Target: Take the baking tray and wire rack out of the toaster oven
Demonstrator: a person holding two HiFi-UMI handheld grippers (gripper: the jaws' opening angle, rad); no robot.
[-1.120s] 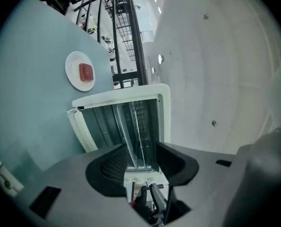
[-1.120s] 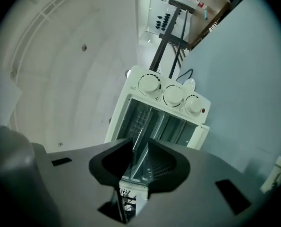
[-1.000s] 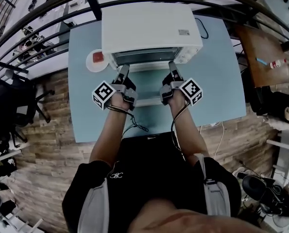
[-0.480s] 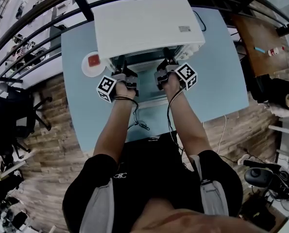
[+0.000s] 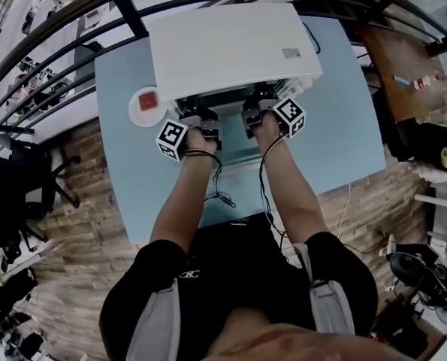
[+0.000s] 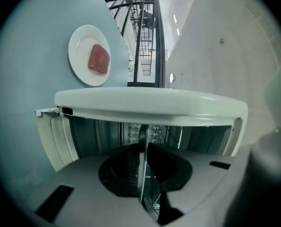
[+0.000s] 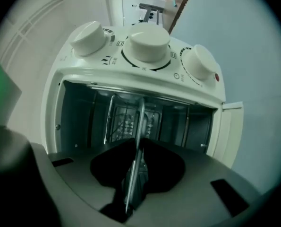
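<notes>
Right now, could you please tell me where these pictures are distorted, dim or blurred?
Head view: fisheye bows the railing. Left gripper view: black corners, toaster oven interior dim, right edge blurred. Right gripper view: knobs sharp, green blur at left edge.

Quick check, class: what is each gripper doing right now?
Left gripper: jaws just closed on the baking tray edge.
Right gripper: jaws just closed on the same edge.
</notes>
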